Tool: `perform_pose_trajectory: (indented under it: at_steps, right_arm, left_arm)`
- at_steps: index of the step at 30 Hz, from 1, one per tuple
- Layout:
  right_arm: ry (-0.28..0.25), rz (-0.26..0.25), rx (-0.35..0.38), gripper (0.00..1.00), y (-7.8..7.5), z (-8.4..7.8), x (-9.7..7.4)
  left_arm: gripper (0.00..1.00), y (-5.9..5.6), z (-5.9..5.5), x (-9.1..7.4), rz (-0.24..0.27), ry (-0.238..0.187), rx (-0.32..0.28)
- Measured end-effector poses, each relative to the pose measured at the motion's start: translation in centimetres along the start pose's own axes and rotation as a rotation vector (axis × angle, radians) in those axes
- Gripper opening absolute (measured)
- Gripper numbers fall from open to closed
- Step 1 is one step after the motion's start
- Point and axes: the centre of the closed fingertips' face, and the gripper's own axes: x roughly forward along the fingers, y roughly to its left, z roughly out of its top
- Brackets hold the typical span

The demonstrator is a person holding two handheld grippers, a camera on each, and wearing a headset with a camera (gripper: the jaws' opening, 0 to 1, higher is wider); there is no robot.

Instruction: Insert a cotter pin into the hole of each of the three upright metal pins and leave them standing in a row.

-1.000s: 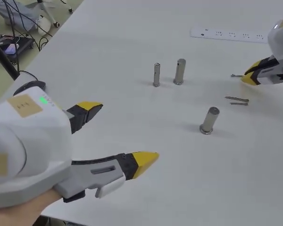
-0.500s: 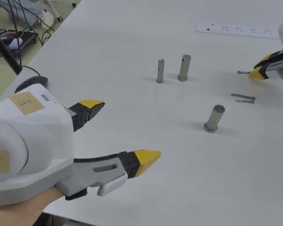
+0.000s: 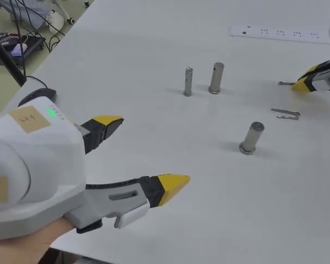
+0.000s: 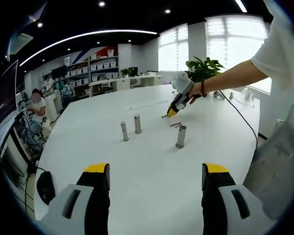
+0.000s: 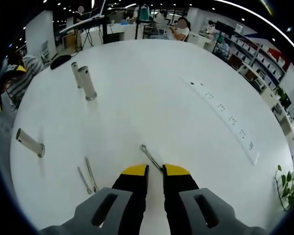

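Cotter pin (image 5: pixel 150 155): lying on the desk (image 3: pixel 154 55), one end at our right tool's (image 5: pixel 155 168) tips.
Right tool: narrow; we cannot tell if gripping.
Left tool (image 4: pixel 156 169): hovering wide.
Care: we are aiming to pinch squarely, avoiding swivel.

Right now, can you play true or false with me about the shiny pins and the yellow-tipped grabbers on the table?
1. All three metal pins stand upright on the table. True.
2. The left gripper has its jaws shut. False: they are wide open and hold nothing.
3. Two cotter pins lie loose side by side on the table. True.
4. The three metal pins stand in one straight row. False: two stand side by side and the third stands apart, nearer the person.
5. The tips of the right gripper are at a third cotter pin. True, though I cannot tell whether it is gripped.
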Motion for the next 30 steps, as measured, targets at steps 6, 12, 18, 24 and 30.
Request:
perform_pose_trajectory:
  at_steps: [6, 12, 18, 24, 30]
  right_arm:
    - [0.006, -0.002, -0.001, 0.14, -0.4, 0.0, 0.0]
    - [0.006, 0.028, 0.032, 0.10, 0.4, -0.1, -0.1]
    - [0.027, 0.047, 0.021, 0.06, 1.6, -0.1, -0.5]
    - [0.069, 0.053, 0.008, 0.05, 2.7, -0.3, -1.0]
    - [0.091, 0.034, 0.000, 0.03, 3.3, -0.3, -1.6]
  left_arm:
    - [0.76, 0.0, -0.1, -0.1, 0.003, 0.004, 0.002]
    - [0.76, 0.0, -0.1, -0.2, 0.001, 0.008, 0.001]
    - [0.76, -0.1, 0.0, -0.1, -0.003, 0.004, 0.004]
    - [0.76, -0.3, 0.0, -0.1, -0.005, 0.004, 0.003]
    - [0.76, -0.4, 0.0, -0.1, -0.007, 0.004, 0.007]
